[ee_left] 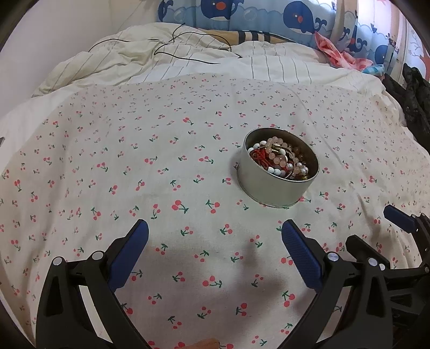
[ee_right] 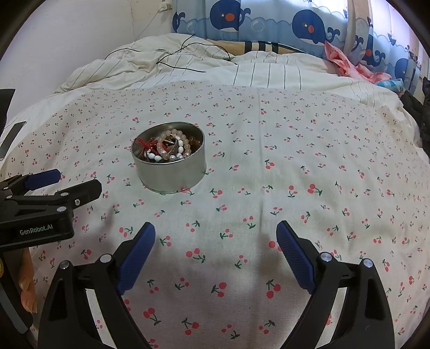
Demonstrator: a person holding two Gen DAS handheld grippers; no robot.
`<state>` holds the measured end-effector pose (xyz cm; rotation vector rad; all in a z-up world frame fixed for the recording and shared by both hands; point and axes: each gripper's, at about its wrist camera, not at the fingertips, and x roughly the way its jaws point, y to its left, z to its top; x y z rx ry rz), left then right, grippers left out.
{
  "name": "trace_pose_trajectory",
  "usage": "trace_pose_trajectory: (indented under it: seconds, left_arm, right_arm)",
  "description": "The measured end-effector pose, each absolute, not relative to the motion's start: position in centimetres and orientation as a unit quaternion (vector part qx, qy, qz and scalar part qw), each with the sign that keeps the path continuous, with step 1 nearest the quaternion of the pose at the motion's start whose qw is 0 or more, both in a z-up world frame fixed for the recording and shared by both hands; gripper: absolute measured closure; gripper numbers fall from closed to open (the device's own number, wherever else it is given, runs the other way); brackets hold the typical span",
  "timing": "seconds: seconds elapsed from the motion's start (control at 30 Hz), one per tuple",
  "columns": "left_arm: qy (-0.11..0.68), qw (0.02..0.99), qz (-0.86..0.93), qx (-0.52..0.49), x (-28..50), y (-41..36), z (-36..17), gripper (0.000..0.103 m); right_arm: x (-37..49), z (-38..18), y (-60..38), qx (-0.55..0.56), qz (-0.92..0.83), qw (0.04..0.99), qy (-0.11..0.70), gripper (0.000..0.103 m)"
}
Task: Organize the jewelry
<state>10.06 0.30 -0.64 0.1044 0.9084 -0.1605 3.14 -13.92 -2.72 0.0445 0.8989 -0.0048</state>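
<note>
A round silver tin (ee_left: 271, 189) (ee_right: 172, 174) stands on the cherry-print bedsheet (ee_left: 134, 166) (ee_right: 295, 161). It holds a heap of jewelry (ee_left: 285, 159) (ee_right: 169, 147): pale pink and white bead bracelets, red cord, brownish beads. My left gripper (ee_left: 215, 228) is open and hovers over bare sheet, with the tin a little ahead and to the right. My right gripper (ee_right: 215, 231) is also open, empty, with the tin ahead to the left. The left gripper (ee_right: 78, 185) shows at the right wrist view's left edge, and the right gripper's blue fingertip (ee_left: 397, 218) shows at the left wrist view's right edge.
A rumpled striped duvet (ee_left: 161, 61) (ee_right: 188, 67) with a thin black cable (ee_left: 188, 57) (ee_right: 182, 65) lies at the back. A whale-print curtain (ee_right: 295, 24) and pink cloth (ee_right: 346, 64) are behind. Dark fabric (ee_left: 414, 94) sits far right. A phone-like object (ee_right: 12, 134) lies far left; a hand's fingers (ee_right: 27, 290) show.
</note>
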Motion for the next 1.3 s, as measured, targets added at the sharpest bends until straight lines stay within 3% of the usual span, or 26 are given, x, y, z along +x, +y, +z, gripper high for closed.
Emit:
trace_pose_trajectory:
  seconds: [1.3]
  left_arm:
    - [0.445, 0.890, -0.076, 0.063, 10.12, -0.01, -0.70, 0.008]
  right_arm:
    - [3.16, -2.82, -14.15, 0.023, -0.001, 0.899, 0.437, 0.014]
